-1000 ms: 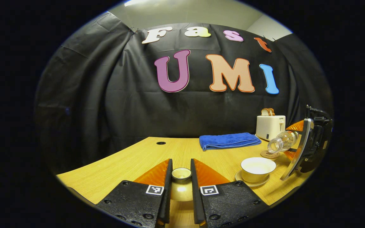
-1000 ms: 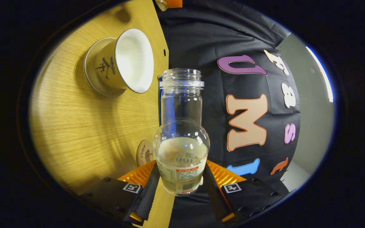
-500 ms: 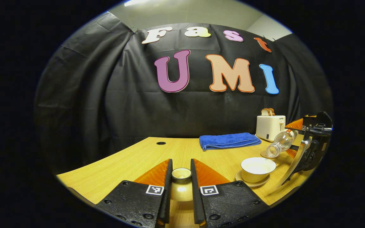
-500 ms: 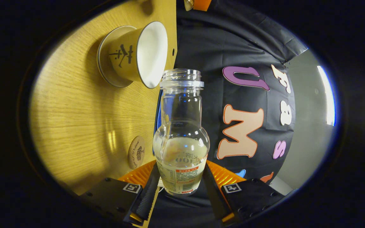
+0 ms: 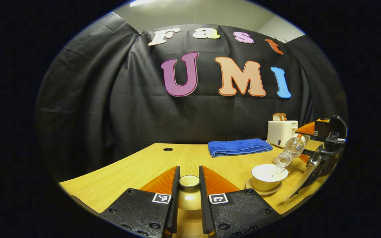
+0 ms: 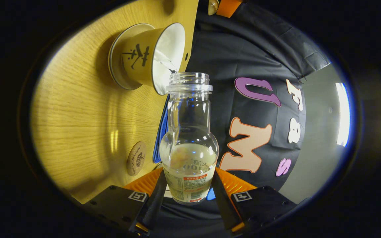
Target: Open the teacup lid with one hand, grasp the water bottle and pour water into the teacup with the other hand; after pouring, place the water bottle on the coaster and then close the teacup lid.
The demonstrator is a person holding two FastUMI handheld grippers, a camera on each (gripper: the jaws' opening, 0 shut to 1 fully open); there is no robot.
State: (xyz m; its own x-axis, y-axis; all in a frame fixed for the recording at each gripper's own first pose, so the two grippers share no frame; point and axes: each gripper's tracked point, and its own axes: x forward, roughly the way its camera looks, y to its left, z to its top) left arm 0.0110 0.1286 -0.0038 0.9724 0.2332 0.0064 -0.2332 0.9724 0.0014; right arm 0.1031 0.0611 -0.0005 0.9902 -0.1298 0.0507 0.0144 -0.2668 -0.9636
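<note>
We see right tongs [image 6: 186,198] clamping tilted water bottle [image 6: 189,148], water streaming into teacup [image 6: 150,56]; left tongs [image 5: 189,198] gripping lid [image 5: 189,195] nr desk [image 5: 137,168]

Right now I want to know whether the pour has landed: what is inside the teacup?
A thin stream of water runs from the tilted bottle into the teacup. The inner wall is white. The rim hides the bottom, so the water level cannot be seen.

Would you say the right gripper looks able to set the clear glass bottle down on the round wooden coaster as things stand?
Probably yes. The right gripper holds the clear glass bottle tilted over the cream teacup, and the round wooden coaster lies bare on the wooden table close by, nothing between them.
</note>
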